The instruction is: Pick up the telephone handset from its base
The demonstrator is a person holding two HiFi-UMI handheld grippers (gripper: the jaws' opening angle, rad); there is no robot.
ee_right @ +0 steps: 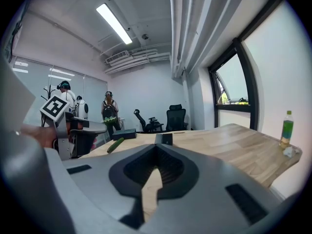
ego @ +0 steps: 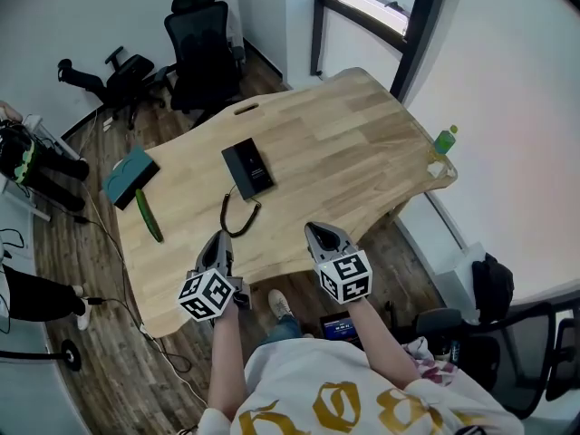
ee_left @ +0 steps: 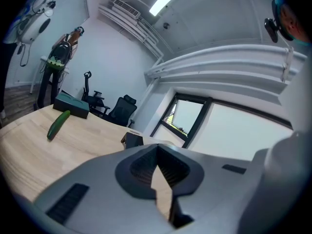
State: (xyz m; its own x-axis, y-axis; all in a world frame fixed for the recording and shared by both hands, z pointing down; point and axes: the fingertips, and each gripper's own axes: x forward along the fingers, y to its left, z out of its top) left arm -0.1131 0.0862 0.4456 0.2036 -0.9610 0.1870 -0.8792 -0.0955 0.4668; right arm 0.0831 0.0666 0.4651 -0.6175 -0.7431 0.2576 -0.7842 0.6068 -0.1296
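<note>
The black telephone [ego: 247, 168] lies flat near the middle of the wooden table [ego: 344, 152], its handset resting on the base. Its coiled cord [ego: 237, 214] curls toward the near edge. My left gripper [ego: 217, 241] and right gripper [ego: 319, 233] hover side by side over the near table edge, short of the phone, both shut and empty. In the left gripper view the shut left gripper [ee_left: 156, 149] points at the telephone [ee_left: 132, 139] ahead. In the right gripper view the right gripper [ee_right: 156, 149] is shut, with the telephone [ee_right: 165, 139] far ahead.
A cucumber [ego: 149, 216] and a teal box [ego: 130, 175] lie on the table's left part. A green bottle [ego: 444, 140] stands at the right edge. Office chairs [ego: 201, 53] stand beyond the far edge. People [ee_right: 109, 112] stand at the back of the room.
</note>
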